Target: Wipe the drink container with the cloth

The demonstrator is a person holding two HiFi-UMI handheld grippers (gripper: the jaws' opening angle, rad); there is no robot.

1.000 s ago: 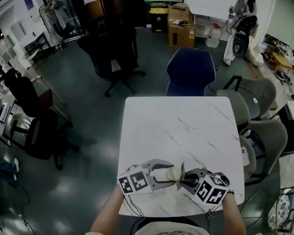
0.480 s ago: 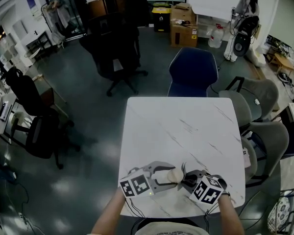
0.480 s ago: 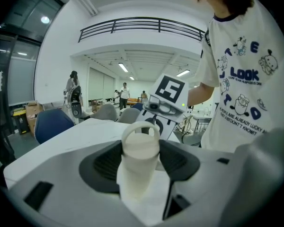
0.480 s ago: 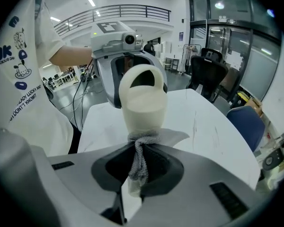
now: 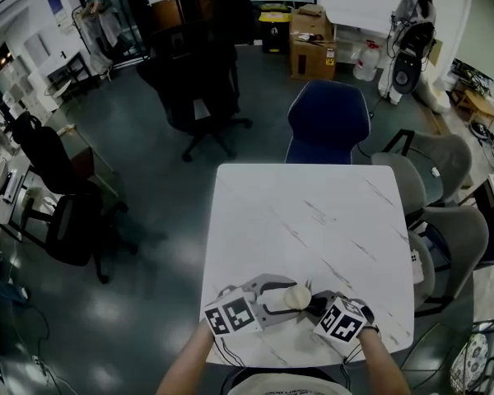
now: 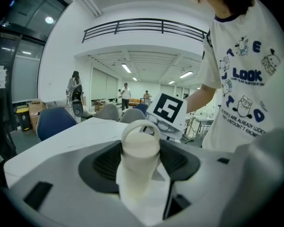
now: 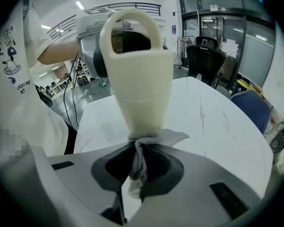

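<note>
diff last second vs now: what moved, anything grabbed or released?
The right gripper, shut on the grey cloth, sank, dragging the cloth down the side of the cream drink container; the cloth now sits at its narrow end. Nothing was grabbed or released. The left gripper stayed in place, clamped on the container over the white table.

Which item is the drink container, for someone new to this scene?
Go to the near edge of the white marble-look table. The drink container is clamped in the left hand-held gripper: a cream tapered cup with a loop handle on top, unlike the grey cloth touching it.
</note>
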